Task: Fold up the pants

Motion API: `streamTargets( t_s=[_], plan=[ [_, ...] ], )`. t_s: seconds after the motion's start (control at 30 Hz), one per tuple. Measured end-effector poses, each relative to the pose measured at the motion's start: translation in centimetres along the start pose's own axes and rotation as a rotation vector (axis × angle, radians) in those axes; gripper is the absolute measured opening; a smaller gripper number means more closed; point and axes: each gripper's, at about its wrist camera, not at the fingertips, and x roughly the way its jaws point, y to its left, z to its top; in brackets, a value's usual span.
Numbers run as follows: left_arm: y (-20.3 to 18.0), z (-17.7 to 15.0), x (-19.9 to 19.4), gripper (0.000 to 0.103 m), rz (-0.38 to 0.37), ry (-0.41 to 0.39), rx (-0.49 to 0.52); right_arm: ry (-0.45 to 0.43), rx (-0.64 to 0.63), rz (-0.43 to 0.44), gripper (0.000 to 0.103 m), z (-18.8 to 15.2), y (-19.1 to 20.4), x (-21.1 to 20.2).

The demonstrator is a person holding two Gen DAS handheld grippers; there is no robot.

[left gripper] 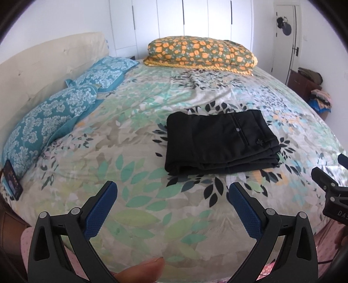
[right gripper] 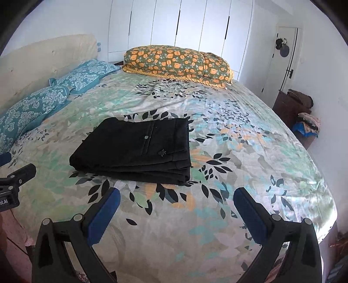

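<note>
Nearest the lens in the left wrist view: a fingertip (left gripper: 150,268) at the bottom edge, between the black arms of the left gripper (left gripper: 173,191). Jaws spread wide apart, gripping nothing; blue textured pads (left gripper: 101,210) on the inner faces. Same condition for the right gripper (right gripper: 177,197): jaws wide apart, empty, blue pads (right gripper: 104,214) facing inward.

Black pants (left gripper: 219,141) folded into a compact rectangular stack of several layers, flat on the bed (left gripper: 139,139), apart from both pairs of jaws. Ahead and slightly right of the left gripper; ahead and slightly left of the right gripper (right gripper: 132,150). Layered folded edges toward the cameras; small pale button and a welt pocket seam on the top face. Matte, dark fabric.

Bed covered by a lightly wrinkled sheet printed with green, black and orange leaves. Two teal damask-patterned pillows (left gripper: 54,117) along the cream padded headboard (left gripper: 43,63) at left. Folded quilt with orange flowers on olive ground (left gripper: 200,52) at the far edge. White wardrobe doors (left gripper: 184,19) behind; white door (left gripper: 287,39) at right.
</note>
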Motion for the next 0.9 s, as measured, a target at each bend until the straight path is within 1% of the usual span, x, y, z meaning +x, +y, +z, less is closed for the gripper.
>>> streamTargets(
  t_s=[0.13, 0.27, 0.6, 0.9],
  plan=[
    [-0.2, 0.1, -0.2, 0.103, 0.016, -0.002, 0.001, -0.006, 0.016, 0.019, 0.103, 0.4, 0.4, -0.6],
    [-0.6, 0.0, -0.1, 0.103, -0.011, 0.013, 0.010, -0.005, 0.001, 0.025, 0.103, 0.4, 1.1, -0.8],
    [-1.0, -0.1, 0.4, 0.102, -0.024, 0.042, 0.004, 0.026, 0.013, 0.016, 0.103, -0.2, 0.5, -0.1],
    [-0.9, -0.3, 0.7, 0.102, -0.027, 0.054, -0.006, 0.040, 0.006, 0.025, 0.103, -0.6, 0.7, 0.3]
  ],
)
